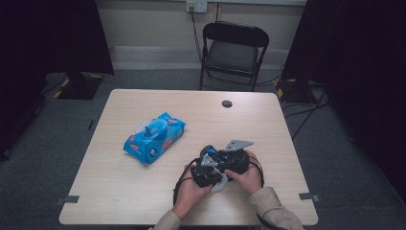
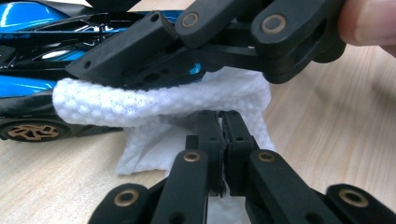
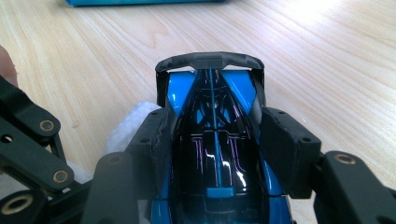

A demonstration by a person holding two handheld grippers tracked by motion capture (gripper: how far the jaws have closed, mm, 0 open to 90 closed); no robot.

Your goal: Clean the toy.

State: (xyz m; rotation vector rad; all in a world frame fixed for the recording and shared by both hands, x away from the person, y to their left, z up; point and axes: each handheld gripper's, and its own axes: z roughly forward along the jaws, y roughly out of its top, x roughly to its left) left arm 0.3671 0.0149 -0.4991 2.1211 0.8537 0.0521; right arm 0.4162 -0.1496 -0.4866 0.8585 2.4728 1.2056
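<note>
A blue and black toy car (image 3: 212, 88) sits between the jaws of my right gripper (image 3: 217, 136), which is shut on its body. My left gripper (image 2: 223, 135) is shut on a white wipe (image 2: 187, 100), which is pressed against the car's side (image 2: 28, 88) and lies under the right gripper's jaw. In the high view both grippers are held close together, the left gripper (image 1: 210, 177) and the right gripper (image 1: 232, 160), just above the table's front middle. The wipe (image 3: 128, 123) shows beside the car's left flank.
A blue pack of wet wipes (image 1: 154, 136) lies on the light wooden table (image 1: 143, 191) to the left of the hands. A round cable hole (image 1: 227, 103) is near the far edge. A black folding chair (image 1: 233, 50) stands behind the table.
</note>
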